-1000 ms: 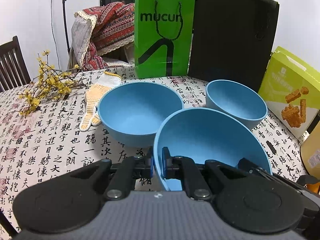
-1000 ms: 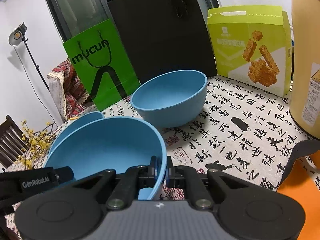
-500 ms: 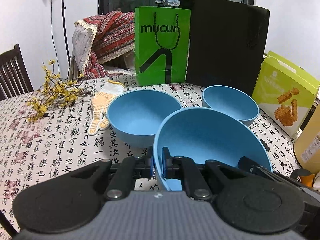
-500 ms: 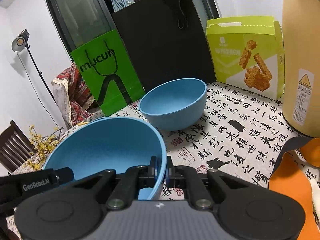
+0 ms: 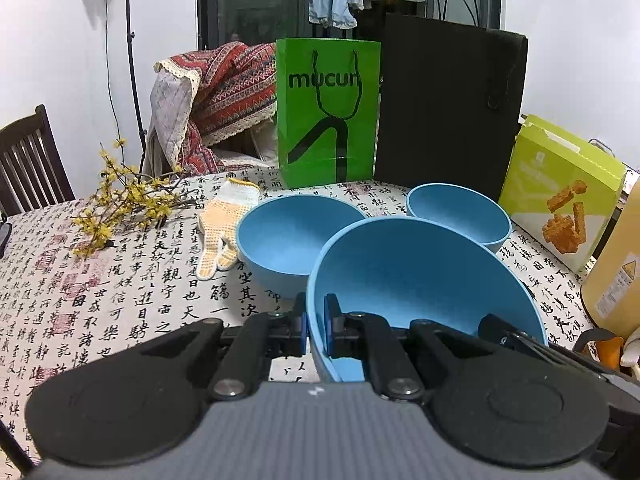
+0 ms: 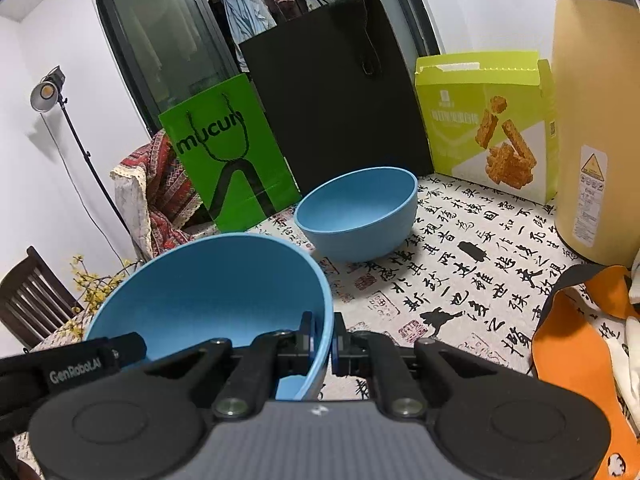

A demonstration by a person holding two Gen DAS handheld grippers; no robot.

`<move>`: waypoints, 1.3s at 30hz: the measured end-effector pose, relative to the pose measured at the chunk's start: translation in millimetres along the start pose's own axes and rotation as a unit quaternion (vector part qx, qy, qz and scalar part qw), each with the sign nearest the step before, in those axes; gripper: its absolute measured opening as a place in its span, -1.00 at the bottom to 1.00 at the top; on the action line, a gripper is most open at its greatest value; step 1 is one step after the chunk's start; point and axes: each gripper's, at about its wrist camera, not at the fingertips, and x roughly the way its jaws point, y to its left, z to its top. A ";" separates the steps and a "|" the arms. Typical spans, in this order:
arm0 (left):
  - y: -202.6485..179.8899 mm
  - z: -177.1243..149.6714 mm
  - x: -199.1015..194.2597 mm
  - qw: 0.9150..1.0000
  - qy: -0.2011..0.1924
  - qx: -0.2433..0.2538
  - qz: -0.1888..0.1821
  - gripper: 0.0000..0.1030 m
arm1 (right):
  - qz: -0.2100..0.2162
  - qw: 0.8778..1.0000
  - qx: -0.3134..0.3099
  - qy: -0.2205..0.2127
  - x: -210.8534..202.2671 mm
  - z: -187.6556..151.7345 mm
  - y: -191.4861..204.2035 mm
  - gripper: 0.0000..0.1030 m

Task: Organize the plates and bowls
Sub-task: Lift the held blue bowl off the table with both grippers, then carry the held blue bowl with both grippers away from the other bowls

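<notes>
Left gripper point(image 5: 316, 330) and right gripper point(image 6: 322, 338) both clamped on opposite rims of one big blue bowl point(image 5: 420, 280), held tilted above the table point(image 5: 120, 300). Open tablecloth to the left; bags and boxes crowding the far and right edges. Three blue bowls in all: middle bowl point(image 5: 292, 236) beside the glove point(image 5: 224, 228), small bowl point(image 6: 360, 212) near the green bag point(image 5: 328, 112).

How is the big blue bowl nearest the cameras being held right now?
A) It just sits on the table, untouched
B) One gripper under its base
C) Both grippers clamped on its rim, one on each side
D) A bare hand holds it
C: the left gripper pinches one side of the big blue bowl's rim and the right gripper pinches the opposite side.
</notes>
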 end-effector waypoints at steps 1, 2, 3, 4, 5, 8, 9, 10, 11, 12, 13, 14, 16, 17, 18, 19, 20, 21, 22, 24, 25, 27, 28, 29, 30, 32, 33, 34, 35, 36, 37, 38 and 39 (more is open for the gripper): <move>1.3 -0.5 -2.4 1.000 -0.002 0.001 0.000 -0.84 | 0.000 1.000 0.000 -0.001 -2.2 -1.0 1.2 -0.86; 2.5 -1.4 -4.9 1.000 -0.004 0.002 -0.001 -0.84 | 0.000 1.000 0.000 -0.003 -4.7 -2.2 2.8 -0.86; 4.0 -2.0 -7.5 1.000 -0.006 0.003 0.000 -0.84 | -0.001 1.000 0.000 -0.005 -6.9 -3.2 4.2 -0.86; 5.4 -2.7 -10.0 1.000 -0.008 0.004 0.000 -0.84 | -0.001 1.000 -0.001 -0.007 -9.4 -4.4 6.1 -0.86; 6.6 -3.5 -12.5 1.000 -0.010 0.004 0.000 -0.84 | -0.001 1.000 -0.002 -0.008 -11.8 -5.5 8.0 -0.86; 11.6 -5.2 -19.2 1.000 -0.014 0.005 -0.001 -0.84 | 0.000 1.000 -0.002 -0.012 -18.8 -7.8 13.2 -0.86; 13.0 -5.8 -21.5 1.000 -0.015 0.005 -0.001 -0.84 | 0.000 1.000 -0.003 -0.013 -21.1 -8.8 15.1 -0.86; 14.2 -6.4 -23.5 1.000 -0.017 0.005 -0.001 -0.84 | 0.000 1.000 -0.003 -0.014 -22.9 -9.7 16.7 -0.86; 15.7 -7.1 -25.5 1.000 -0.019 0.005 -0.001 -0.84 | 0.000 1.000 -0.003 -0.015 -24.8 -10.6 18.3 -0.86; 17.1 -7.8 -27.4 1.000 -0.020 0.006 0.000 -0.84 | 0.000 1.000 -0.004 -0.016 -26.9 -11.6 20.2 -0.86; 17.9 -8.7 -29.2 1.000 -0.022 0.007 0.000 -0.84 | 0.000 1.000 -0.005 -0.017 -28.8 -12.5 21.8 -0.86; 19.4 -9.6 -31.2 1.000 -0.024 0.008 0.001 -0.84 | -0.001 1.000 -0.006 -0.018 -30.9 -13.7 23.5 -0.85; 22.2 -11.1 -34.4 1.000 -0.026 0.007 -0.001 -0.84 | -0.002 1.000 -0.008 -0.020 -35.2 -16.0 26.9 -0.85; 24.2 -11.7 -35.7 1.000 -0.027 0.006 -0.002 -0.84 | -0.003 1.000 -0.008 -0.021 -36.7 -17.0 28.1 -0.85; 26.0 -12.6 -37.3 1.000 -0.027 0.006 -0.003 -0.84 | -0.003 1.000 -0.009 -0.022 -38.7 -18.0 29.5 -0.85; 27.3 -13.5 -38.6 1.000 -0.028 0.006 -0.004 -0.84 | -0.004 1.000 -0.009 -0.023 -40.6 -18.9 30.7 -0.86; 28.8 -14.3 -40.4 1.000 -0.029 0.006 -0.005 -0.84 | -0.004 1.000 -0.010 -0.023 -42.2 -19.6 32.2 -0.85; 30.3 -15.1 -42.2 1.000 -0.030 0.006 -0.005 -0.84 | -0.004 1.000 -0.010 -0.024 -43.6 -20.2 33.5 -0.85; 31.4 -15.5 -43.8 0.999 -0.031 0.006 -0.006 -0.84 | -0.004 1.000 -0.010 -0.024 -44.9 -20.6 34.6 -0.85; 34.4 -16.8 -47.2 0.999 -0.033 0.006 -0.007 -0.84 | -0.003 1.000 -0.010 -0.026 -47.9 -21.8 37.1 -0.85; 35.1 -17.6 -48.0 0.999 -0.034 0.006 -0.007 -0.84 | -0.003 1.000 -0.011 -0.026 -49.3 -22.2 38.5 -0.85; 38.1 -19.1 -50.2 0.999 -0.034 0.005 -0.007 -0.84 | -0.004 1.000 -0.013 -0.028 -52.0 -24.1 41.9 -0.85; 39.8 -19.8 -51.0 0.999 -0.034 0.005 -0.007 -0.84 | -0.004 0.999 -0.015 -0.029 -53.5 -24.9 43.5 -0.85; 41.3 -20.4 -51.7 0.999 -0.035 0.004 -0.008 -0.84 | -0.005 0.999 -0.017 -0.030 -54.9 -25.9 45.2 -0.85; 43.1 -21.1 -52.6 0.999 -0.035 0.003 -0.008 -0.84 | -0.006 0.999 -0.019 -0.030 -56.0 -26.8 46.7 -0.85; 46.5 -22.3 -54.5 0.999 -0.035 0.002 -0.009 -0.84 | -0.006 0.999 -0.021 -0.031 -58.1 -28.4 49.2 -0.85; 48.2 -22.8 -55.4 0.999 -0.035 0.000 -0.010 -0.84 | -0.005 0.999 -0.021 -0.031 -58.9 -29.1 50.3 -0.86; 49.8 -23.2 -56.4 0.999 -0.035 -0.001 -0.010 -0.84 | -0.005 0.999 -0.021 -0.031 -59.8 -29.8 51.3 -0.85; 51.5 -23.8 -57.6 0.999 -0.035 -0.002 -0.011 -0.84 | -0.004 0.999 -0.021 -0.031 -60.6 -30.3 52.4 -0.85; 52.8 -24.3 -58.5 0.999 -0.036 -0.002 -0.011 -0.84 | -0.004 0.999 -0.022 -0.032 -61.2 -30.8 53.3 -0.85; 54.3 -24.8 -59.4 0.999 -0.037 -0.003 -0.011 -0.84 | -0.004 0.999 -0.023 -0.032 -61.8 -31.7 54.8 -0.85; 55.6 -25.3 -60.0 0.999 -0.037 -0.004 -0.011 -0.84 | -0.004 0.999 -0.024 -0.033 -62.7 -32.3 56.2 -0.85; 56.5 -25.7 -60.5 0.999 -0.036 -0.006 -0.012 -0.84 | -0.004 0.999 -0.025 -0.033 -63.2 -33.0 57.5 -0.85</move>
